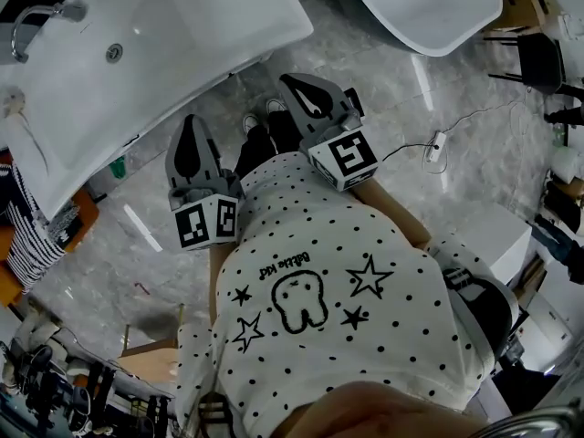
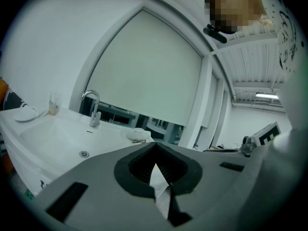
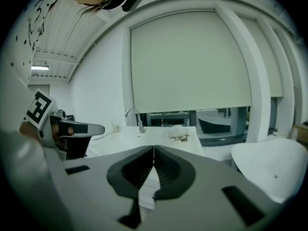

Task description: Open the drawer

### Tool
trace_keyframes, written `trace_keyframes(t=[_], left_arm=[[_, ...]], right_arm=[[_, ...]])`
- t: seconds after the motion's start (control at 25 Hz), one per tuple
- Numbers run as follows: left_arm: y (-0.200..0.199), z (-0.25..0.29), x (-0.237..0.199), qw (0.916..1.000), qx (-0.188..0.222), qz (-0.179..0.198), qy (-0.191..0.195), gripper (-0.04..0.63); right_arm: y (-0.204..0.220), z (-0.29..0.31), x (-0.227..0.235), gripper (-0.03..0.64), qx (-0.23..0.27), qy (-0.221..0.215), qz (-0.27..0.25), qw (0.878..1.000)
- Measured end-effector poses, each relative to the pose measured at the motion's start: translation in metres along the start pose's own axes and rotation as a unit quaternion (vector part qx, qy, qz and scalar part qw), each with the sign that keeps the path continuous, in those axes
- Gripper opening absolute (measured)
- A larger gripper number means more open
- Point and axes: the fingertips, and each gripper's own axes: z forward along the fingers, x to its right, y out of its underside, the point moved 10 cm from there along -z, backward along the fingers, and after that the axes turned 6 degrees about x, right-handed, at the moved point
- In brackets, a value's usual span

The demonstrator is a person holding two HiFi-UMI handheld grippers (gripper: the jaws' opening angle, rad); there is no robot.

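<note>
Both grippers are held side by side in front of the person's dotted shirt (image 1: 319,281), pointing a little downward over the grey floor (image 1: 383,71). The left gripper (image 1: 192,122) has its jaws pressed together. In its own view (image 2: 155,147) the dark pads meet along one line with nothing between them. The right gripper (image 1: 293,84) is the same: in its own view (image 3: 153,148) the jaws are closed tip to tip and empty.

A white sink (image 1: 182,26) lies ahead of the left jaws and to their left. Its faucet (image 2: 94,107) is at the far rim and its drain (image 2: 84,153) is nearer. From the right jaws the sink (image 3: 159,138) sits straight ahead, apart from the tips, with the faucet (image 3: 134,117) slightly to their left. A pale blind (image 3: 190,61) hangs beyond it. A white tub (image 3: 274,167) stands to the right of the right jaws and well clear of them.

Left of the right jaws, the left gripper's body and marker cube (image 3: 38,107) show at about the same level. The right gripper's cube (image 2: 267,134) shows to the right of the left jaws.

The drawer cannot be made out in any view. Only the top of the sink and a thin edge of its front show, ahead of both pairs of jaws, and neither gripper touches it.
</note>
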Motion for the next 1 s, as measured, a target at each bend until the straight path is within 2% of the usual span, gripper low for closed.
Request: trace_keyframes(t=[0.32,0.6,1.0], left_arm=[[-0.0014,0.0003,-0.0006,1.0000,0.004,0.003,-0.004,0.005],[-0.0050,0.0051,-0.0023,0.9999,0.010,0.003,-0.001,0.005],[-0.0033,0.0013,-0.0022,0.9999,0.009,0.003,-0.008,0.005]], right_arm=[[-0.0031,0.0029,0.0004,0.015,0.007,-0.005,-0.006,1.000],[-0.0060,0.0033,0.0081,0.015,0.011,0.014,-0.001,1.000],[-0.0044,0.0034,0.0056,0.015,0.015,0.003,-0.003,1.000]])
